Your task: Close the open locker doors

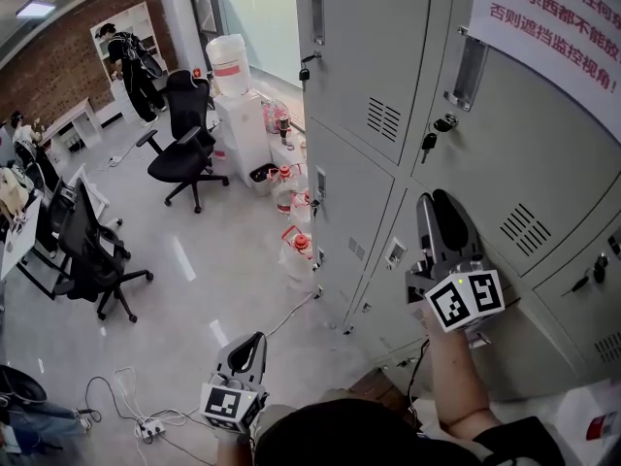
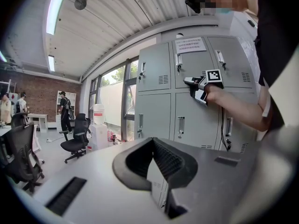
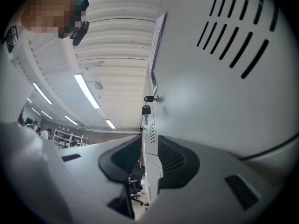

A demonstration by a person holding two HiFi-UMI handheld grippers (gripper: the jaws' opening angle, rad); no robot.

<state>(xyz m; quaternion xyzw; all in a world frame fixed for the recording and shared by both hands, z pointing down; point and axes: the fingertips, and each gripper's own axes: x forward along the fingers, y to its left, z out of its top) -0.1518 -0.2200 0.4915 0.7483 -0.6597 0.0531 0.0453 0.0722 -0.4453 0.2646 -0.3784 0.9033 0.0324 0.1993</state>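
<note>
Beside locker door (image 3: 219, 101), right fingers (image 3: 176, 160) apart

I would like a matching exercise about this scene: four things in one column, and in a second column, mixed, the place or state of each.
Things:
1. white paper notice with red print
2. black swivel office chair
3. small dark key
4. left gripper

Places or states:
A. hanging from a lock on a grey metal locker door
B. held low, apart from the lockers, fingers apart
C. stuck high on the lockers
D. on the floor beside the white water dispenser

Pairs: 1-C, 2-D, 3-A, 4-B
</note>
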